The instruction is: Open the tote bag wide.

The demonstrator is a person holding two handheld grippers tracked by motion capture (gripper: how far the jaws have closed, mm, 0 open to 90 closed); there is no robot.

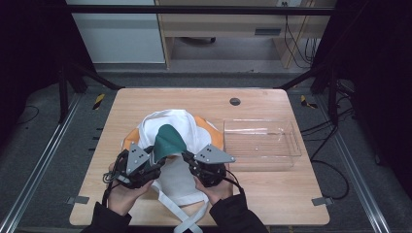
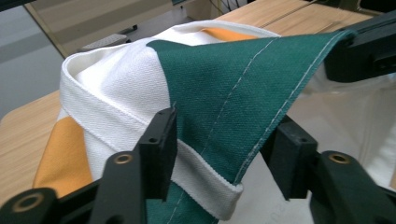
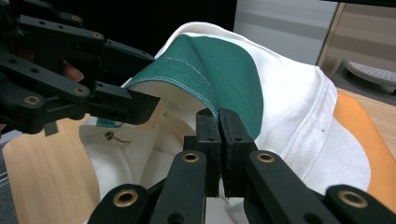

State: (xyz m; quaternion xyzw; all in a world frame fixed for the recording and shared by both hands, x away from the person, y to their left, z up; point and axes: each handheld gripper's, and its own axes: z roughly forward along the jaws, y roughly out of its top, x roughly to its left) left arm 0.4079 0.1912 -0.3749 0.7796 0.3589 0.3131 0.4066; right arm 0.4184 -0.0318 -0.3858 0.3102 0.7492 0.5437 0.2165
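Lifting off the counter [image 1: 272,194], the bag's green hem [image 2: 261,79] is clamped by the right gripper [image 3: 219,119]; the left gripper [image 2: 219,140] is set around the same edge, jaws apart, not yet pinching. The opening is half spread; the clear tray [image 1: 260,145] beside it waits untouched.

straps [image 1: 187,221]: cut by bottom edge | sleeves [image 1: 233,216]: cut off

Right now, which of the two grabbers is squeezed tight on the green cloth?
The right gripper: its jaws are pressed shut on the green panel's edge. The left gripper has a gap, with the cloth between its jaws.
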